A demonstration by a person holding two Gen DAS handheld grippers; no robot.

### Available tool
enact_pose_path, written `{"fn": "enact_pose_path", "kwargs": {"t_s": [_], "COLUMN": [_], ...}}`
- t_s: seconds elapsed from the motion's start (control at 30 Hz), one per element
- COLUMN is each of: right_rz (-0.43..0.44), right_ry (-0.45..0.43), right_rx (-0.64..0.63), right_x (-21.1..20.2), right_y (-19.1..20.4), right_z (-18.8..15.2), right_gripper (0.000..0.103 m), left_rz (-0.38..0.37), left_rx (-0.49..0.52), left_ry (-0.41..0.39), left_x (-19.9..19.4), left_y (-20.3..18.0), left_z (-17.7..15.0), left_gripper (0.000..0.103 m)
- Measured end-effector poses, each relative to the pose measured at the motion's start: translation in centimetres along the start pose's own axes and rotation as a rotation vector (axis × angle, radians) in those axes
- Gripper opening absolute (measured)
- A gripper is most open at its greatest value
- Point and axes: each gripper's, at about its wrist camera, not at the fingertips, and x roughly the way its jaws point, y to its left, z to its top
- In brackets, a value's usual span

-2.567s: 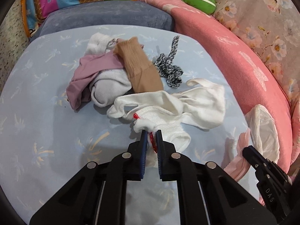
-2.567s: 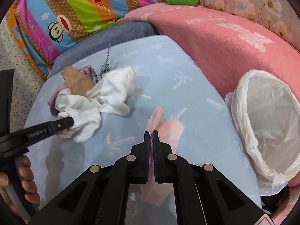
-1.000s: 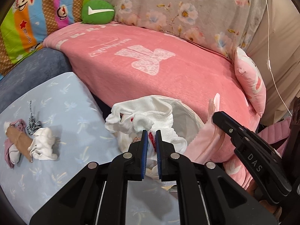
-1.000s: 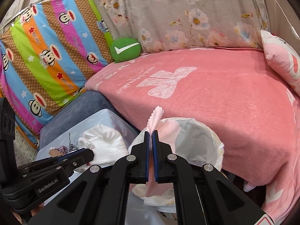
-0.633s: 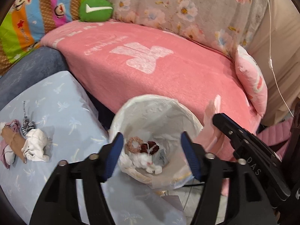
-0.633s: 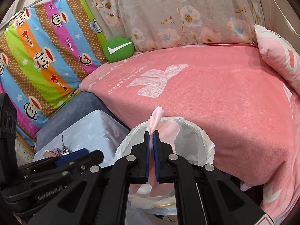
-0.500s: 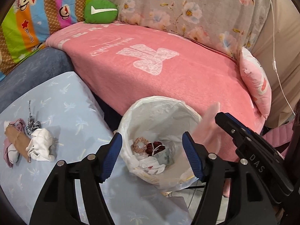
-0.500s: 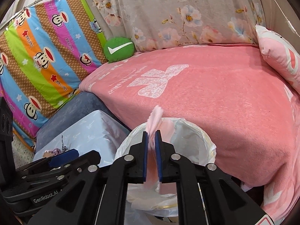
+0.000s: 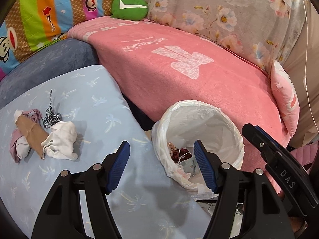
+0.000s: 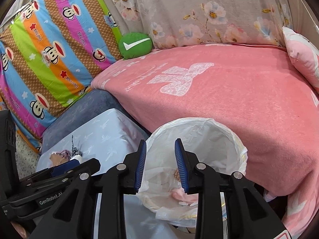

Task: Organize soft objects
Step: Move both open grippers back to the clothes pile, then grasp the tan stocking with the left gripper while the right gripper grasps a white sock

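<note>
Centrally, the round bin [image 9: 235, 127], lined with a crinkled white plastic bag, stands in the narrow gap between the pale blue palm-print cushion [image 9: 95, 103] and the pink fleece blanket [image 9: 179, 69], its mouth unobstructed beneath both tools. Left gripper [image 9: 161, 167] hangs with jaws wide apart and empty over the bin's near rim; right gripper [image 10: 160, 163] has its jaws opening, nothing between them, and the pink cloth [image 10: 182, 196] lies inside the bag. Remaining soft items, a white sock [image 9: 61, 143], tan stocking [image 9: 31, 134] and speckled cord [image 9: 50, 115], sit heaped on the cushion, well apart from the bin
</note>
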Motion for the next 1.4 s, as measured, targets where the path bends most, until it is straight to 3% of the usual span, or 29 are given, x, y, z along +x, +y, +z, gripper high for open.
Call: {"fn": "enact_pose_path", "kwargs": {"t_s": [0.93, 1.4], "right_rz": [0.124, 0.203], "right_ry": [0.101, 0.209], "right_rx": [-0.163, -0.238], "right_x": [3.2, 8.5], "right_y": [12.5, 20.1], "right_z": [-3.0, -5.6], "right_gripper": [0.052, 0.059], "left_rz": [0.167, 0.292], "left_rx": [-0.219, -0.339], "left_ry": [-0.044, -0.063], "left_x": [-3.4, -5.6], "left_y": [13.5, 23.4], "left_z": [-2.5, -4.4], "left_gripper": [0.078, 0.082]}}
